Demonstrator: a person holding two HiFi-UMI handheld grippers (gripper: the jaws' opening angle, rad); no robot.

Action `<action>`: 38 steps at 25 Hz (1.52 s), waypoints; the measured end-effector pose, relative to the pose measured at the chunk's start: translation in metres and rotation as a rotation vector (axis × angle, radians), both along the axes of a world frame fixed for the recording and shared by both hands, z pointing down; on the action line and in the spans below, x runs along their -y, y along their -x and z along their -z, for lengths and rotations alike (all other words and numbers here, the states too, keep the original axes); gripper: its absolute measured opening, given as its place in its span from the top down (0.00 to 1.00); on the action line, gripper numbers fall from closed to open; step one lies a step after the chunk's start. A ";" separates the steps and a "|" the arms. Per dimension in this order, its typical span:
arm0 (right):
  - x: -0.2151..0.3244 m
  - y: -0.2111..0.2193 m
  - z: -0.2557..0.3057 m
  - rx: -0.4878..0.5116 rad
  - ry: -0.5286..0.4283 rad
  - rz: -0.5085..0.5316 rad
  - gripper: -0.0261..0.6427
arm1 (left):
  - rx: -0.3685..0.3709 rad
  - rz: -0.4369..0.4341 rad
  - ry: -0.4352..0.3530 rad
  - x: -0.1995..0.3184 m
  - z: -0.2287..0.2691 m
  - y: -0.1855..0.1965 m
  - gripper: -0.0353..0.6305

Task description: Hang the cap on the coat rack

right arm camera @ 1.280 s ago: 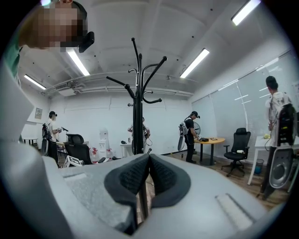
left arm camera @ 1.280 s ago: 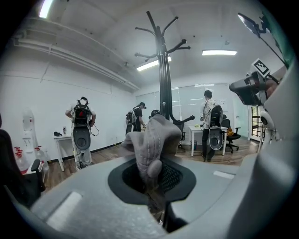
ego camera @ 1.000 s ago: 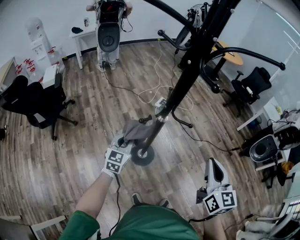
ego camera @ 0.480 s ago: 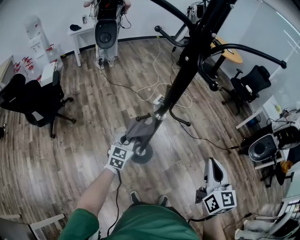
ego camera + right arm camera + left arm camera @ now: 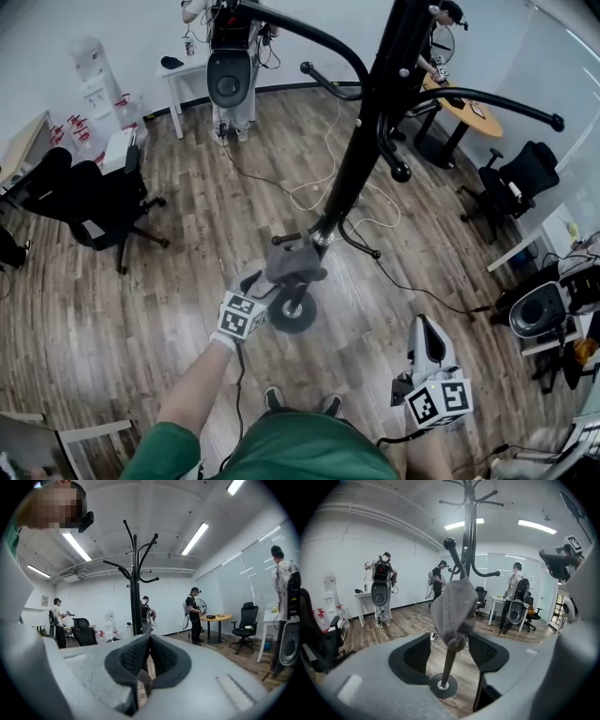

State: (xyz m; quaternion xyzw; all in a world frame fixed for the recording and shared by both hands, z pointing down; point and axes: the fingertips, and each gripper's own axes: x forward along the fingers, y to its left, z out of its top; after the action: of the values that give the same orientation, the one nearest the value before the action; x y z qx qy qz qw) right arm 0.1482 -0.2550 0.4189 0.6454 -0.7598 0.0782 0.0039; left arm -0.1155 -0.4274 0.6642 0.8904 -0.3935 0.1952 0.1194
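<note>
Grey cap (image 5: 295, 262) draped over 1 low peg of the black coat rack (image 5: 361, 155), just above the round base (image 5: 292, 315). Left gripper (image 5: 253, 283) at 7 o'clock of the cap, its 2 jaws opening, cap hanging between them in the left gripper view, pads clear of the cloth. Right gripper (image 5: 427, 330) low at 5 o'clock, well apart from the rack, jaws closed together, empty. Wooden floor (image 5: 141, 309) beneath.

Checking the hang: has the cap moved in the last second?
Yes, slightly: the cap has shifted right, closer to the rack pole, and hangs there above the base.
</note>
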 end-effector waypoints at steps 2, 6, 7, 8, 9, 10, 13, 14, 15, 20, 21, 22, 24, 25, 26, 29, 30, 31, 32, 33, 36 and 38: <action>0.002 -0.003 0.001 0.011 -0.004 0.015 0.96 | -0.015 0.037 0.025 -0.004 0.000 0.006 0.54; 0.004 -0.008 0.001 0.031 -0.013 0.046 0.96 | -0.017 0.088 0.035 -0.021 0.005 0.018 0.54; 0.005 -0.010 0.001 0.036 -0.017 0.053 0.96 | -0.022 0.100 0.038 -0.026 0.009 0.020 0.55; 0.006 -0.012 0.002 0.040 -0.021 0.061 0.96 | -0.031 0.113 0.043 -0.031 0.014 0.021 0.55; 0.007 -0.014 0.004 0.044 -0.025 0.067 0.96 | -0.040 0.125 0.047 -0.036 0.019 0.020 0.55; 0.008 -0.017 0.005 0.048 -0.029 0.073 0.96 | -0.050 0.135 0.047 -0.042 0.027 0.019 0.55; 0.011 -0.025 0.009 0.061 -0.041 0.088 0.96 | -0.085 0.149 0.020 -0.056 0.055 0.008 0.55; 0.012 -0.028 0.011 0.064 -0.046 0.094 0.96 | -0.099 0.150 0.004 -0.061 0.066 0.004 0.56; 0.013 -0.030 0.014 0.067 -0.052 0.099 0.96 | -0.114 0.151 -0.014 -0.065 0.079 -0.001 0.56; 0.016 -0.039 0.024 0.078 -0.082 0.129 0.96 | -0.188 0.156 -0.139 -0.080 0.151 -0.027 0.60; 0.017 -0.041 0.027 0.081 -0.088 0.134 0.96 | -0.201 0.159 -0.169 -0.082 0.166 -0.031 0.61; 0.018 -0.043 0.029 0.084 -0.094 0.139 0.96 | -0.212 0.161 -0.198 -0.084 0.182 -0.035 0.62; 0.020 -0.046 0.034 0.090 -0.107 0.148 0.96 | -0.233 0.170 -0.252 -0.089 0.212 -0.042 0.65; 0.021 -0.047 0.037 0.092 -0.114 0.153 0.96 | -0.245 0.177 -0.278 -0.091 0.226 -0.044 0.66; 0.022 -0.048 0.039 0.094 -0.122 0.159 0.96 | -0.257 0.185 -0.303 -0.094 0.239 -0.045 0.68; 0.024 -0.050 0.045 0.099 -0.145 0.176 0.96 | -0.296 0.219 -0.369 -0.102 0.273 -0.047 0.78; 0.024 -0.050 0.048 0.100 -0.151 0.181 0.96 | -0.307 0.229 -0.388 -0.105 0.282 -0.048 0.81; 0.024 -0.050 0.051 0.101 -0.158 0.186 0.96 | -0.317 0.238 -0.406 -0.109 0.290 -0.048 0.84; 0.024 -0.051 0.054 0.103 -0.166 0.189 0.96 | -0.327 0.246 -0.422 -0.112 0.298 -0.047 0.85; 0.023 -0.051 0.057 0.104 -0.173 0.192 0.96 | -0.335 0.253 -0.435 -0.116 0.304 -0.047 0.87; 0.023 -0.055 0.065 0.103 -0.189 0.197 0.96 | -0.358 0.275 -0.458 -0.124 0.318 -0.046 0.89; 0.024 -0.059 0.069 0.103 -0.198 0.199 0.96 | -0.369 0.292 -0.465 -0.127 0.321 -0.043 0.89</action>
State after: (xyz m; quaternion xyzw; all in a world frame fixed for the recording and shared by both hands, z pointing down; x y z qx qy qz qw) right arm 0.2067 -0.2793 0.3500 0.5595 -0.8231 0.0351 -0.0910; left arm -0.0725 -0.2999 0.3430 0.8483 -0.5228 -0.0838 0.0089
